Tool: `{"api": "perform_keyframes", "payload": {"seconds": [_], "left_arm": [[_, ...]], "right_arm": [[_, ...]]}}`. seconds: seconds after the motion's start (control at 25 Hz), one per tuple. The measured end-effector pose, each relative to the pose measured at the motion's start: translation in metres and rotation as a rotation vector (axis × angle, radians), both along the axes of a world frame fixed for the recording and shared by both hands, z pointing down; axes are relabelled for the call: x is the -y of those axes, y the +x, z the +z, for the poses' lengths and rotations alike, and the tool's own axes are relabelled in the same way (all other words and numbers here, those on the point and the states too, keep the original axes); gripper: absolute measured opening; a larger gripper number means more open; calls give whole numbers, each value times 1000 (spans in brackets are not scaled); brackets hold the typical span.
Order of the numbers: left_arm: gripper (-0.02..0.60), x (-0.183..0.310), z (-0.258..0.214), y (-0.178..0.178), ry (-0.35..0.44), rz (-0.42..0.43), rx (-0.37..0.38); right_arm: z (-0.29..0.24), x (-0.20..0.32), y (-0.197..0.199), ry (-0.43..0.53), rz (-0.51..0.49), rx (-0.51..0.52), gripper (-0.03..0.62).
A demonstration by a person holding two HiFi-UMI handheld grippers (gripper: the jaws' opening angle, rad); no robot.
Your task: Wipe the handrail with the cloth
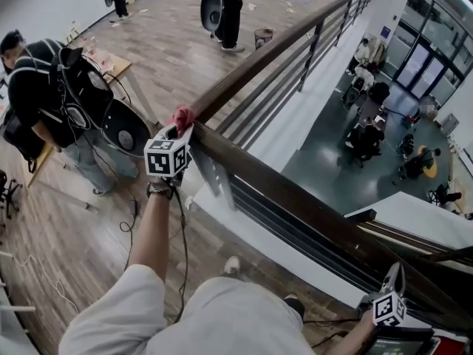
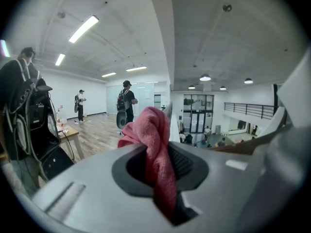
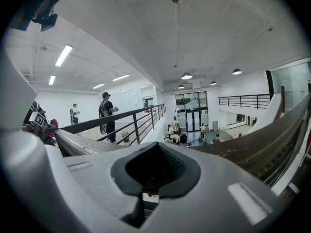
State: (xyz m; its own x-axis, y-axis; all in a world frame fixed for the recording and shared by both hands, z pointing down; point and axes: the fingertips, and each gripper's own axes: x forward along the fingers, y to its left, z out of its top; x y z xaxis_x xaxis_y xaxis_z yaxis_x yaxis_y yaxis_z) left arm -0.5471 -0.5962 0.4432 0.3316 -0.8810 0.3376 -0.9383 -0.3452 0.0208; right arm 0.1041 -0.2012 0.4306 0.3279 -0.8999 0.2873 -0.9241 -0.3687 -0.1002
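**Q:** Where are we holding the cloth [image 1: 182, 116]?

**A:** We are pinching the pink cloth in the jaws of the left gripper [image 1: 176, 130] and setting it against the top of the wooden handrail [image 1: 281, 187], at its bend.

**Q:** And the right gripper [image 1: 396, 276]?

**A:** We are holding it low by the handrail's descending stretch, well apart from the cloth. Its jaws are pressed together on nothing.

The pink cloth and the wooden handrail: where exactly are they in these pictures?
cloth [image 2: 154, 130], left gripper view, on the bunched fold sticking up from the jaws.
handrail [image 1: 259, 171], head view, on its bare wooden top surface.
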Motion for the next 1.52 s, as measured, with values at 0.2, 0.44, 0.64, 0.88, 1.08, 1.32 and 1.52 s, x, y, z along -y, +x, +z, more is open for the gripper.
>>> {"api": "perform_keyframes", "payload": {"seconds": [0.2, 0.44, 0.64, 0.88, 1.08, 1.32, 1.52], "left_arm": [[67, -8, 1, 10, -19, 28, -79], [67, -18, 3, 23, -40, 48, -96], [67, -24, 3, 37, -47, 54, -59], [67, -38, 2, 66, -70, 83, -70], [66, -55, 1, 96, -70, 109, -53], [66, -74, 2, 127, -69, 130, -43], [67, -88, 4, 152, -74, 159, -39]], "right_arm": [[3, 1, -1, 4, -21, 1, 2], [5, 5, -13, 8, -68, 26, 2], [3, 9, -19, 34, -99, 37, 2], [5, 14, -22, 23, -110, 66, 2], [6, 17, -25, 20, -133, 69, 2], [8, 18, -28, 21, -141, 70, 2], [9, 21, -31, 21, -152, 68, 2]]}}
